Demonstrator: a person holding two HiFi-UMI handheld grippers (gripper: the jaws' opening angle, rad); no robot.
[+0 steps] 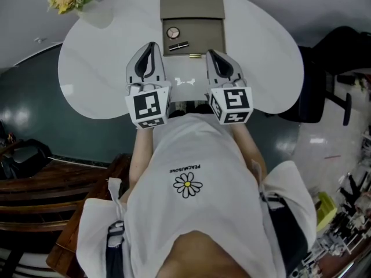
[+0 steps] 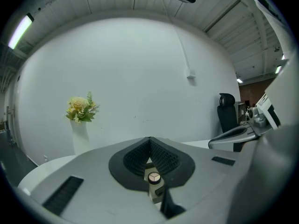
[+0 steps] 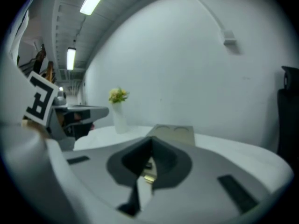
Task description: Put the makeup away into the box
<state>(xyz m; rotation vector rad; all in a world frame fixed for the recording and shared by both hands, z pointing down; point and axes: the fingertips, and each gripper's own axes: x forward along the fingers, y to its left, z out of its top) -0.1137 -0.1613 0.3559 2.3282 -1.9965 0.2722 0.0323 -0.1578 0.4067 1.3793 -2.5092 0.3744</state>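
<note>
at twelve o'clock on the white counter (image 1: 104, 68), the open box (image 1: 215, 36) is holding a compact (image 1: 173, 32) and a lipstick (image 1: 178, 46). a flower vase (image 1: 95, 16) is standing at ten o'clock, and a black chair (image 1: 324, 80) is sitting beyond the three o'clock edge. the left tool (image 1: 152, 44) and right tool (image 1: 210, 52) are hovering at six o'clock, jaws pressed together on nothing, with bare counter lying around them.

My grey tools: two, left tool (image 1: 151, 45), right tool (image 1: 210, 52)
Taupe open box (image 1: 204, 30): one
Round beige compact (image 1: 173, 33): one
Black-and-gold lipstick tube (image 1: 178, 46): one
White vase of yellow flowers (image 1: 96, 16): one
</note>
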